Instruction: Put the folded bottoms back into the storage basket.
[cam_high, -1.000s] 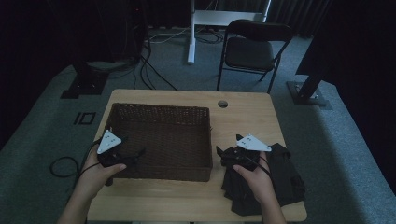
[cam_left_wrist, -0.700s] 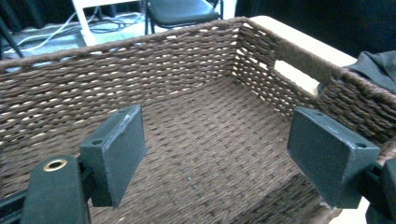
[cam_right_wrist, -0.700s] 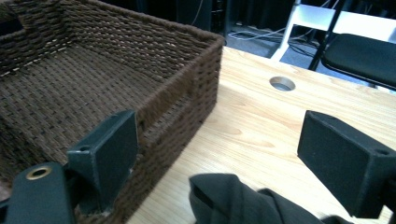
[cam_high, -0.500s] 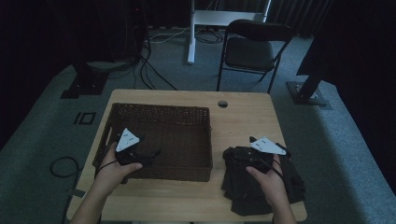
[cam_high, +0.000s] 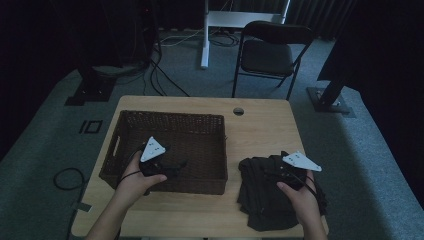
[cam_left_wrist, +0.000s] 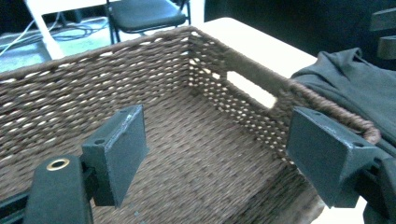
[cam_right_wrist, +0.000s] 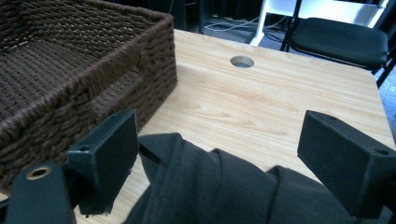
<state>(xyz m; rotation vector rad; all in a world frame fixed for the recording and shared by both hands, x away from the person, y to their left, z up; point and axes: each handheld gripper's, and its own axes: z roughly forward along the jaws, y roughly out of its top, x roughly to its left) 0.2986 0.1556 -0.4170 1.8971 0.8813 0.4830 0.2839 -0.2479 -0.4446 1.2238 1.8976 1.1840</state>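
Note:
A brown wicker basket (cam_high: 170, 116) stands empty on the left half of the wooden table (cam_high: 260, 130). A dark crumpled garment (cam_high: 260, 200) lies on the table to the right of it, near the front edge. My left gripper (cam_high: 172, 167) hovers over the basket's near part. In the left gripper view its jaws (cam_left_wrist: 224, 140) are open with nothing between them, above the basket floor (cam_left_wrist: 196, 140), and the garment (cam_left_wrist: 355, 88) lies beyond the rim. My right gripper (cam_high: 274, 170) is over the garment. Its jaws (cam_right_wrist: 233, 154) are open, straddling the cloth (cam_right_wrist: 224, 191) just below them.
The table has a round cable hole (cam_high: 238, 111) near its far edge, right of the basket. A black folding chair (cam_high: 270, 55) and a white desk leg (cam_high: 205, 35) stand on the carpet behind the table. Cables trail on the floor at the left.
My left hand has moved right, from the basket's left front corner to over its near part. The right hand has shifted right and slightly nearer, staying over the garment.

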